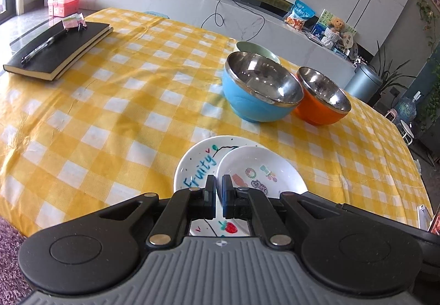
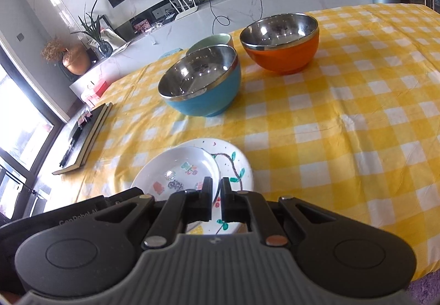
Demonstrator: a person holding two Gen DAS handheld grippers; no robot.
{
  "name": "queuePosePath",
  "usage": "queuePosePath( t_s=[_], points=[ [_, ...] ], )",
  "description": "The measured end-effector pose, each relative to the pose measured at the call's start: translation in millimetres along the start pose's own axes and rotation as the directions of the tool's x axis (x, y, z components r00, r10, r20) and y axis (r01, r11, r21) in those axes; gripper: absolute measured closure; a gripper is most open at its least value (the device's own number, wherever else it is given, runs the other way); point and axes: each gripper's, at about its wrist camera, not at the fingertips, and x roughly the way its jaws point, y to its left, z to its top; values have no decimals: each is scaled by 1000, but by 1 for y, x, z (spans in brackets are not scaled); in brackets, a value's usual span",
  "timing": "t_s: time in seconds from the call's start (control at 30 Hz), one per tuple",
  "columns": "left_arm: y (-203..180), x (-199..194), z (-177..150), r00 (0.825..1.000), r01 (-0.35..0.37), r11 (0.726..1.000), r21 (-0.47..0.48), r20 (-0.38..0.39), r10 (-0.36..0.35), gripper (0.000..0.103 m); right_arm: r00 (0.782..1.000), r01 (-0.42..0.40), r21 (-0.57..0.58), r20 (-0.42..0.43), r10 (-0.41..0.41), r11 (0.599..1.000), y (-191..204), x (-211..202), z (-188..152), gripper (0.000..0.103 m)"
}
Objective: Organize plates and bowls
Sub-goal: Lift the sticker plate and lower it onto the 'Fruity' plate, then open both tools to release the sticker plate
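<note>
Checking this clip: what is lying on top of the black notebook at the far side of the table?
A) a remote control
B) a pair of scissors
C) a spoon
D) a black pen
D: in the left wrist view a black pen lies lengthwise along the cover of the black notebook, with a small pink item beside its far end.

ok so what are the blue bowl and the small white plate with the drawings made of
Blue bowl: looks like polished stainless steel inside, mirror reflections and a bright metal rim, with a matte blue outer shell, probably plastic or a coating. Small white plate: seems glazed ceramic, glossy white with window glare, though melamine can't be ruled out; the coloured drawings sit on its surface.
</note>
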Motion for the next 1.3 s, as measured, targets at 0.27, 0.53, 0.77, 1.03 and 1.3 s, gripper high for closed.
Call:
queuePosePath(
  t_s=[0.27, 0.53, 0.77, 1.03, 1.3],
  points=[
    [10, 12, -5, 999, 7, 1000, -25, -35, -8, 99, 999, 20, 2, -41, -20, 1000, -2, 16, -2, 100],
    [11, 20, -8, 999, -10, 1000, -13, -37, 10, 99, 998, 21, 1, -53, -21, 1000, -3, 25, -3, 100],
    [6, 23, -10, 999, -39, 999, 24, -31, 39, 99, 998, 13, -3, -57, -13, 1000, -5, 28, -4, 99],
    [9, 18, -6, 999, -42, 999, -6, -20, 42, 86, 999, 11, -20, -30, -12, 1000, -6, 23, -2, 90],
    [4, 3, 0, 997, -65, 998, -3, 35, 65, 78, 999, 5, -63, 36, -3, 998, -1, 10, -1, 67]
  ],
)
